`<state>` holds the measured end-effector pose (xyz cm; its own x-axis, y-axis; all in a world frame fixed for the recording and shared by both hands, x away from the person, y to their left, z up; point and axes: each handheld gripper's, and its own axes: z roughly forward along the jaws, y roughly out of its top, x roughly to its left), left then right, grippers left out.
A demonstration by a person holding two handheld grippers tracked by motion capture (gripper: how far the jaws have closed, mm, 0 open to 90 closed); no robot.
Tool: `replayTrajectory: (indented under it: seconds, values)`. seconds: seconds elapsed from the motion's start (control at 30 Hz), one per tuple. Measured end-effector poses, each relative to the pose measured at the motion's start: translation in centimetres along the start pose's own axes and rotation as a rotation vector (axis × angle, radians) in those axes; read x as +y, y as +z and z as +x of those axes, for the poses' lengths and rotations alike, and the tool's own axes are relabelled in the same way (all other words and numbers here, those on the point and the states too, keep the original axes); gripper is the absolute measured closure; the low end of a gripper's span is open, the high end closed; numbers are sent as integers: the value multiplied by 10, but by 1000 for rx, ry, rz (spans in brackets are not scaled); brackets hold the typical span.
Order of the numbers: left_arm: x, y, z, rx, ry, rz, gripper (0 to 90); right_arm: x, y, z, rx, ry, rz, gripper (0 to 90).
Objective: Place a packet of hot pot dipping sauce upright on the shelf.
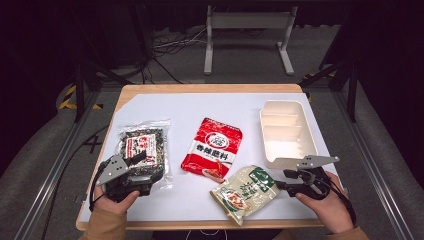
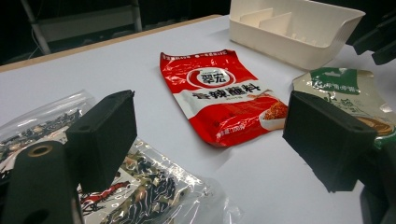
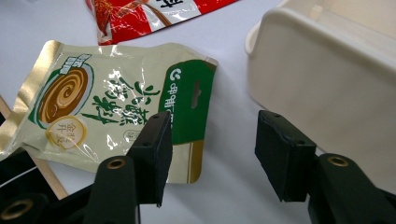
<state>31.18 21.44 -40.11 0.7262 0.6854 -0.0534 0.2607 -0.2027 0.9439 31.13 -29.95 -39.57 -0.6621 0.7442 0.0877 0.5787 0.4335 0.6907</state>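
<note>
Three packets lie on the white sheet: a clear one of dark seaweed mix (image 1: 142,142) at the left, a red sauce packet (image 1: 212,147) in the middle, and a beige-and-green packet (image 1: 245,192) at the front right. My left gripper (image 1: 148,167) is open and hovers over the seaweed packet's (image 2: 149,186) near corner, with the red packet (image 2: 219,93) beyond its jaws. My right gripper (image 1: 283,180) is open, low at the green top edge of the beige packet (image 3: 102,107). Nothing sits between its pads, which are beside the cream tray (image 3: 327,74).
The cream divided tray (image 1: 282,135) stands at the right of the table, close to my right gripper. A wooden table edge (image 1: 200,89) frames the white sheet. A grey metal stand (image 1: 247,22) and cables lie on the floor beyond.
</note>
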Motion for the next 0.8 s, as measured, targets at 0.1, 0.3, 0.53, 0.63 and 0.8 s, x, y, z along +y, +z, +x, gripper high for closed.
replayTrajectory:
  seconds: [0.1, 0.3, 0.53, 0.63, 0.8]
  values:
    - [0, 0, 0, 0, 6, 2, 176, -2, 5, 0, 18, 9, 3, 456]
    - [-1, 1, 0, 2, 6, 16, 176, -6, 16, -3, 57, 48, 28, 457]
    - [-2, 2, -1, 2, 10, 19, 176, -8, 24, -3, 119, 84, 35, 460]
    - [-2, 3, -1, 2, 13, 15, 174, -10, 27, -3, 132, 79, 28, 464]
    - [-2, 3, -1, 0, 18, 16, 173, -11, 32, -2, 166, 95, 22, 486]
